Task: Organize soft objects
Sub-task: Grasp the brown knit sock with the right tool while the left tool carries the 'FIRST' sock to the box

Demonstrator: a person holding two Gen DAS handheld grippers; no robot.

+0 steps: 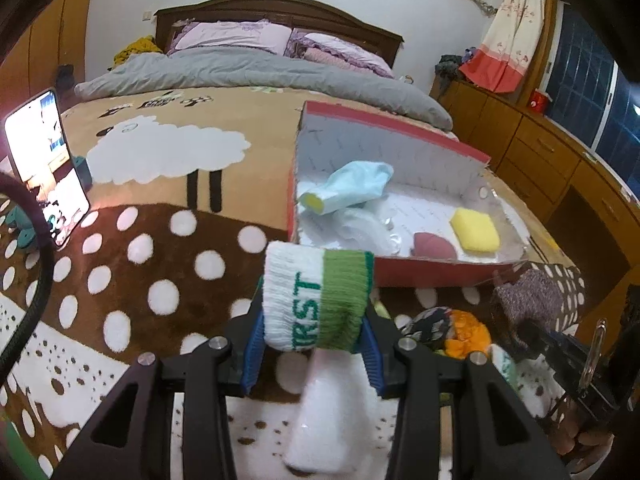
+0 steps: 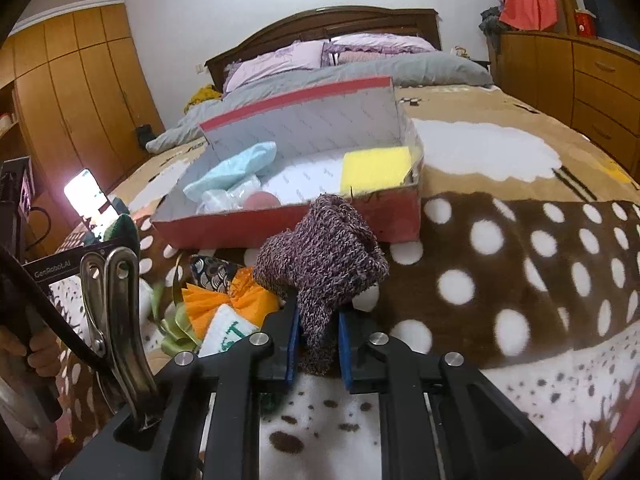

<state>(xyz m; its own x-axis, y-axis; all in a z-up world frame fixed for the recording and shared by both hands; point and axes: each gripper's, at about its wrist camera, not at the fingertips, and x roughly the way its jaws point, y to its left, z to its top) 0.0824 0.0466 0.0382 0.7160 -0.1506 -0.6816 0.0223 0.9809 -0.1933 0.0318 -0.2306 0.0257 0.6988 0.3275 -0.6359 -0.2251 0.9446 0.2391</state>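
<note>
My left gripper (image 1: 314, 350) is shut on a white and green sock (image 1: 316, 300) and holds it above the blanket, just in front of the red box (image 1: 440, 274). My right gripper (image 2: 318, 344) is shut on a purple knit sock (image 2: 320, 256), in front of the same red box (image 2: 280, 228). The box holds a light blue sock (image 1: 352, 186), a yellow sponge (image 1: 476, 230), a pink round thing (image 1: 434, 246) and white cloth (image 1: 366, 228). The purple sock also shows in the left wrist view (image 1: 528, 296).
An orange and patterned cloth pile (image 2: 228, 300) lies on the spotted blanket (image 2: 520, 260) between the grippers. A lit phone (image 1: 44, 164) stands on a stand at the left. Pillows (image 1: 232, 36) and a grey duvet (image 1: 260, 72) lie behind. Wooden drawers (image 1: 540, 148) line the right.
</note>
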